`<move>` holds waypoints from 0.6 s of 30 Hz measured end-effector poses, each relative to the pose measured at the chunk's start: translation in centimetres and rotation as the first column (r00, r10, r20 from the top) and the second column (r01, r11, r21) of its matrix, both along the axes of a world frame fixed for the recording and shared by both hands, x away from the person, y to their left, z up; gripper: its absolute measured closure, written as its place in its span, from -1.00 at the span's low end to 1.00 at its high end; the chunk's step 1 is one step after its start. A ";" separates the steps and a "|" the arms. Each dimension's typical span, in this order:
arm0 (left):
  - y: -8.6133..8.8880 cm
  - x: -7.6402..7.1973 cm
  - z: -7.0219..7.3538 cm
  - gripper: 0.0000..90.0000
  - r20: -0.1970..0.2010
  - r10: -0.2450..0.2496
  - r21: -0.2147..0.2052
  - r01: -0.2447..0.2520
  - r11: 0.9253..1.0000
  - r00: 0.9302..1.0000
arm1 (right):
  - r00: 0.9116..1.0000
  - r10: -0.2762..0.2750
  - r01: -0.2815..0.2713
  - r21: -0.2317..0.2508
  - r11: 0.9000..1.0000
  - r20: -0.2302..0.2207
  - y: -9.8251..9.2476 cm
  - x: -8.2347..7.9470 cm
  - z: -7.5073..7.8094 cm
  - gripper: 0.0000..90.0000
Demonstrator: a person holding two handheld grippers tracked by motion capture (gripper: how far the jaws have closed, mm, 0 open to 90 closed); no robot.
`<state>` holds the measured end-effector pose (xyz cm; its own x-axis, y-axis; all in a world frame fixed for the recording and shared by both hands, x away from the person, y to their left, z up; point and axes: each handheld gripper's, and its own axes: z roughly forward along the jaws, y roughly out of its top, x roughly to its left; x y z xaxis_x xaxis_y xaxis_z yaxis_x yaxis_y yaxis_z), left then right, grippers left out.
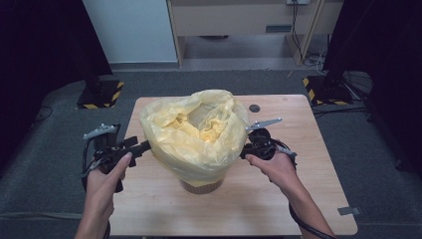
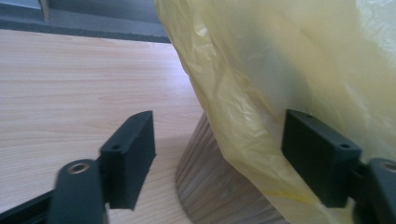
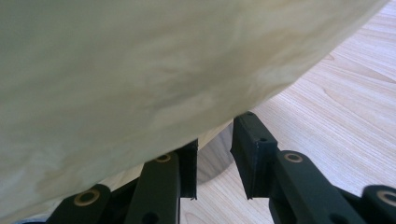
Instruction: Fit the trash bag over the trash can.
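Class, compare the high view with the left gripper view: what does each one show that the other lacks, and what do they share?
High view alone: both hands, the left gripper and right gripper at either side of the bag, the bag's open mouth, and the grey floor around the table.

Left gripper view alone: its own two black jaws standing wide apart, and the ribbed wooden wall of the bin under the plastic.

Shared: the yellow bag and the wooden table.
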<state>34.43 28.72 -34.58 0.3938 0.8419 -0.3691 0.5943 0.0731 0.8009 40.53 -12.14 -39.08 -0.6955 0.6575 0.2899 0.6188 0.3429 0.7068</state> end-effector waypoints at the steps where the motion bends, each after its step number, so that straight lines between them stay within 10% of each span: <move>1: -0.1 0.1 -0.1 -0.33 -0.004 -0.003 -0.002 0.003 1.000 1.000 | 1.000 -0.001 0.001 -0.001 1.000 0.000 0.0 0.0 0.1 0.58; 18: -1.0 2.1 -2.0 0.73 -0.065 -0.030 -0.004 0.030 1.000 0.997 | 1.000 0.002 -0.002 0.002 1.000 0.000 -0.1 0.0 0.1 0.58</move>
<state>36.53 27.69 -36.57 0.3940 0.8286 -0.3977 0.6471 0.0572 0.7603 40.51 -12.19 -38.95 -0.6968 0.6555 0.2913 0.6181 0.3427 0.7075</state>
